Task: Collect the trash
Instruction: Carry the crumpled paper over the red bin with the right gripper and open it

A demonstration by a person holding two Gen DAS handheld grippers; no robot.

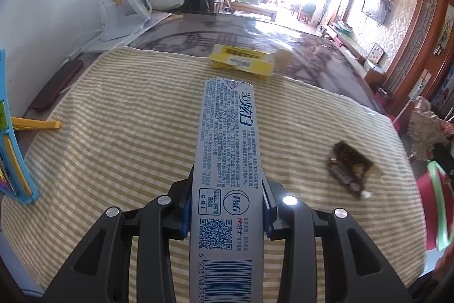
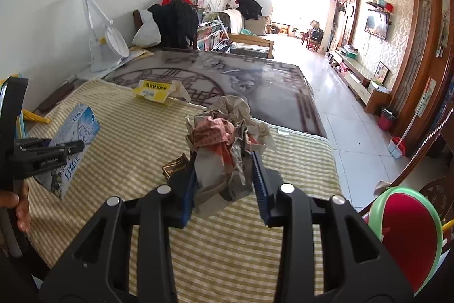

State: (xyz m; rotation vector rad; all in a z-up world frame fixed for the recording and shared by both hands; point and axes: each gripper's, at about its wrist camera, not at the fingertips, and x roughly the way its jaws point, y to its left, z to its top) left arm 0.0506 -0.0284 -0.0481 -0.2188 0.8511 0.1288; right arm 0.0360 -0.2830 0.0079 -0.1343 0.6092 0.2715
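We've got both grippers loaded over the striped cloth [image 1: 127, 132]. Our left gripper [image 1: 225, 206] pinches a long toothpaste box [image 1: 227, 149] near its barcode end, the rest sticking out away from us over the cloth. It looks like thin, light card, stiff along its length but easy to crush, so that grip across the narrow sides suits it. Our right gripper [image 2: 224, 183] is clamped on a crumpled paper wad [image 2: 227, 138], held up off the cloth; soft and springy, we'd guess, nearly weightless, best squeezed through its bulk as it is now.

Count with us: one toothpaste box, one paper wad, both in hand. Still lying out there: one yellow carton [image 1: 241, 61] at the far edge of the cloth, flap open, and one small brown wrapper [image 1: 350, 161] to the right with bits beside it. The wrapper looks flimsy and flat, hard to pinch.
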